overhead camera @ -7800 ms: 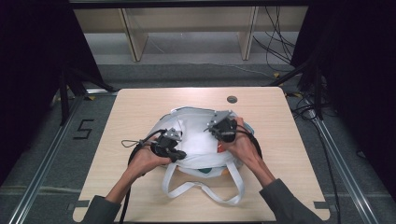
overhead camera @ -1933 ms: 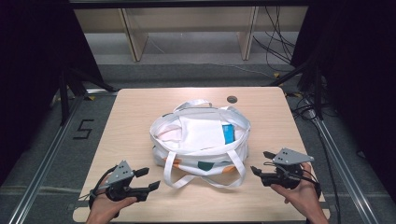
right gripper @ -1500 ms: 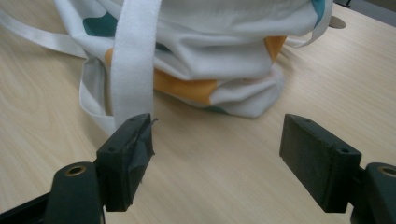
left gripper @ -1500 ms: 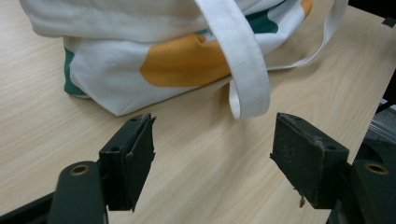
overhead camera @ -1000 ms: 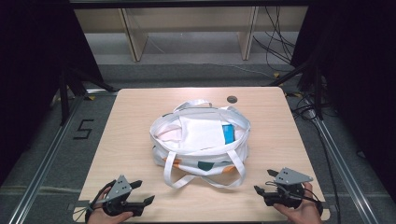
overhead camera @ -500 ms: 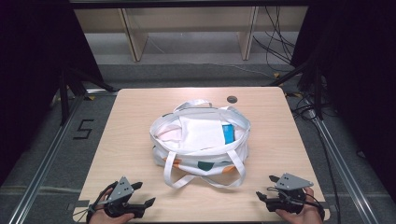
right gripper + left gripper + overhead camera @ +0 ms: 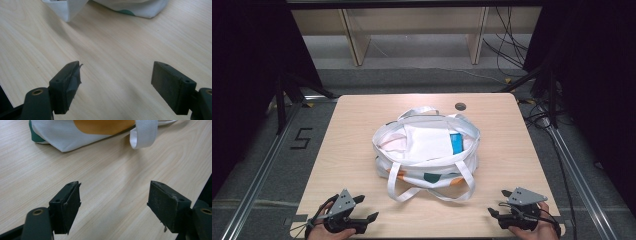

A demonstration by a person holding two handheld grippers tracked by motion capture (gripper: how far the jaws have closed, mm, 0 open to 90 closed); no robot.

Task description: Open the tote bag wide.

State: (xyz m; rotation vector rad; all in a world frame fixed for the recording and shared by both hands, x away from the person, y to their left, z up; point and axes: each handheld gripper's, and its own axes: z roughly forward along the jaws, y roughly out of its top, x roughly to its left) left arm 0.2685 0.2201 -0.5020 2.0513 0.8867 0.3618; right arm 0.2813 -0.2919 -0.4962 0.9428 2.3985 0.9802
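Centrally, soft white fabric bag [image 7: 427,152] (looped webbing handles) on pale woodgrain table [image 7: 342,150].

High view: fixed above the near edge, looking forward and down over the whole table [image 7: 362,145]. Gripper views: low, close to the tabletop near its front corners, facing inward. All three share the bag [image 7: 427,150] [image 7: 75,132] [image 7: 130,6].
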